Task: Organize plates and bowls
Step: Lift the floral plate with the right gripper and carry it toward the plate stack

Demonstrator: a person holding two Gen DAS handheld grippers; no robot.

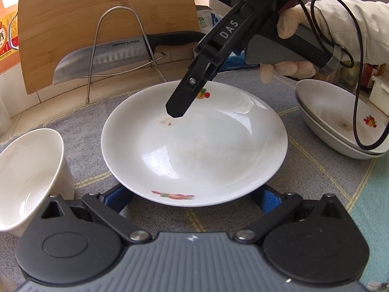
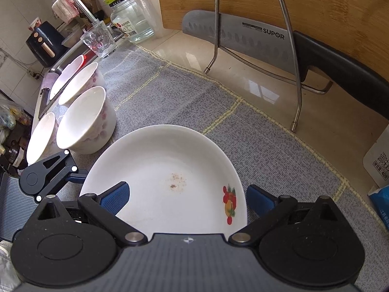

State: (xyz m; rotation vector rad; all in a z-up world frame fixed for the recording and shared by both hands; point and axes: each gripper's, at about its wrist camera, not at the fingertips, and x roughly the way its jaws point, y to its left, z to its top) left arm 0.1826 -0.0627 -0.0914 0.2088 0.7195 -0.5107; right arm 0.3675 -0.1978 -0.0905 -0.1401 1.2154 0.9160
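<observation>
1. Left wrist view: the left gripper [image 1: 193, 200] has its 2 blue pads spread wide, 1 on each side of the near rim of the white plate [image 1: 194, 150], which lies flat on the grey mat [image 1: 316, 177] just ahead of the fingers. It appears to grip nothing.
2. Same view: the right gripper [image 1: 175, 112] comes down from the upper right, its tip over the plate's far half; I cannot tell whether it touches. To the right sit stacked plates [image 1: 340, 121], at least 2 by their rims. A white bowl [image 1: 29, 177] stands just left of the left gripper.
3. Right wrist view: the right gripper [image 2: 187, 200] is wide open, 1 pad over the plate [image 2: 165, 175], the other outside its rim, holding nothing. The left gripper [image 2: 56, 177] shows at the plate's left edge.
4. Same view: 4 bowls [image 2: 85, 124] stand loose beyond, unstacked.
5. Judgement: plate stacking is begun; this plate and all the bowls remain.
</observation>
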